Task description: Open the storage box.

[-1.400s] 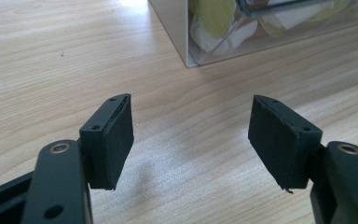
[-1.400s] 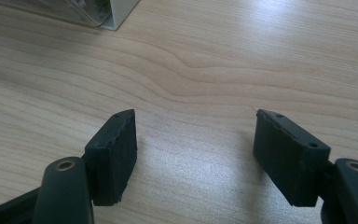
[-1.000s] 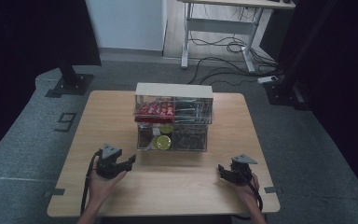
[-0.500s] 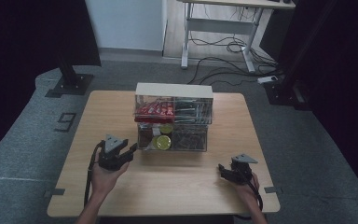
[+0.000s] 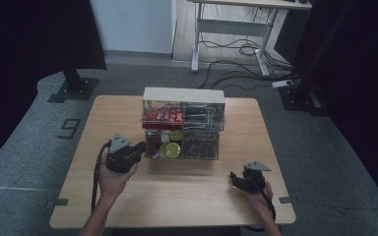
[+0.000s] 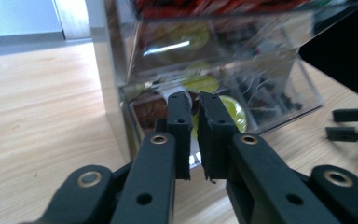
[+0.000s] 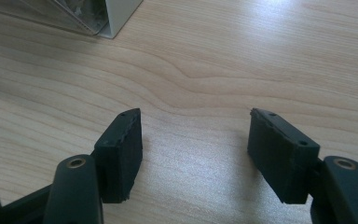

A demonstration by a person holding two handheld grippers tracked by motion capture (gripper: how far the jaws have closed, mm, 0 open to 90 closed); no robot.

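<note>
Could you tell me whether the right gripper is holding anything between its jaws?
No, the right gripper stands open over bare table.

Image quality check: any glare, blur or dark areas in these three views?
High view: dim, black surrounds, table evenly lit and soft. Left gripper view: glare streak on the clear box, contents blurred behind the plastic, left gripper sharp with jaws nearly together and nothing between them. Right gripper view: bright sheen on the wood at top, open right gripper slightly soft, casting faint shadows.
</note>
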